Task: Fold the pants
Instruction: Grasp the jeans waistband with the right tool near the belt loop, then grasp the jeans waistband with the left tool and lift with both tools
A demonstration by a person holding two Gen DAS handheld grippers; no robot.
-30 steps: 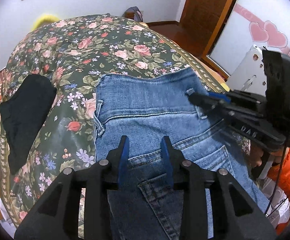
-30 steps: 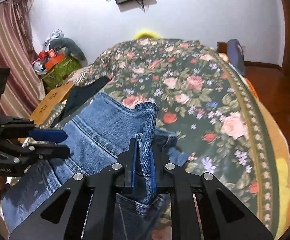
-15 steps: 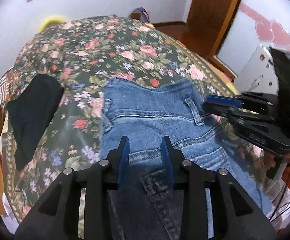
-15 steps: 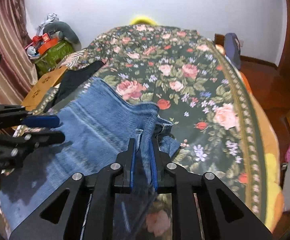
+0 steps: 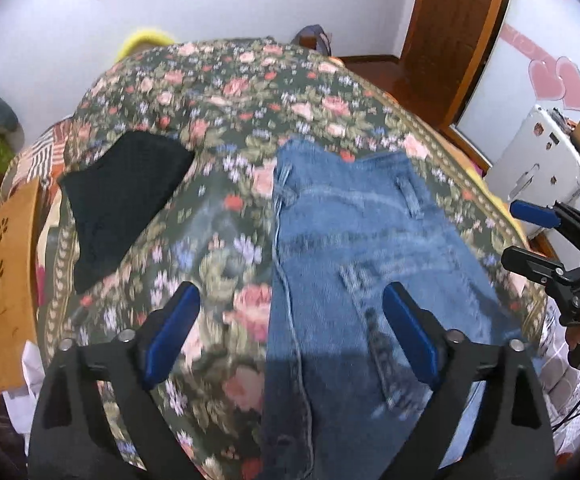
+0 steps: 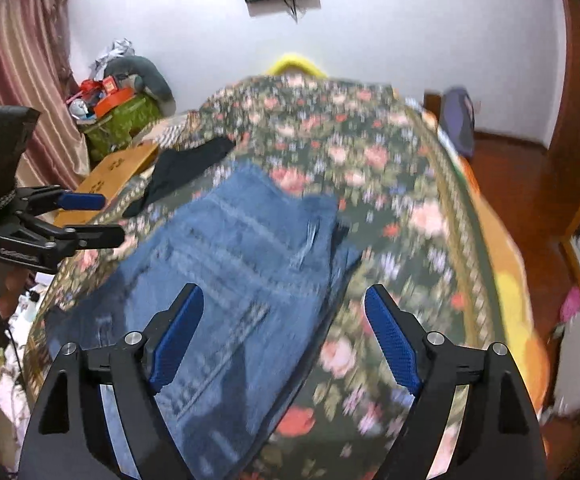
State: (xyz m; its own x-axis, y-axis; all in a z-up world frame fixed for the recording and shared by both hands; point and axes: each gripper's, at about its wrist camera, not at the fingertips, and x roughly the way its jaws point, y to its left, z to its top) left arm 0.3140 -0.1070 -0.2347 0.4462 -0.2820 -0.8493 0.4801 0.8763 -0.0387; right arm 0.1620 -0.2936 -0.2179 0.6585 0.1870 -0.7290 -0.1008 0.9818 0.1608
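Blue jeans [image 5: 354,248] lie flat on the floral bedspread [image 5: 210,92], waistband toward the far side. My left gripper [image 5: 294,332] hovers above their near left edge, its jaws opening wide with nothing between the blue pads. In the right wrist view the same jeans [image 6: 234,264] stretch under my right gripper [image 6: 286,336], whose jaws are also opening and hold nothing. Each gripper shows at the other view's edge: the right gripper [image 5: 530,236] and the left gripper [image 6: 90,220], both off the cloth.
A black garment [image 5: 122,196] lies on the bedspread left of the jeans. A wooden board [image 5: 6,272] and green bag [image 6: 122,124] stand at the bed's left side. A white case [image 5: 538,172] and wooden door [image 5: 450,40] are on the right.
Both grippers let go of the jeans and opened wide. They pulled back and rose a little, and the lifted denim fold dropped flat onto the bed.
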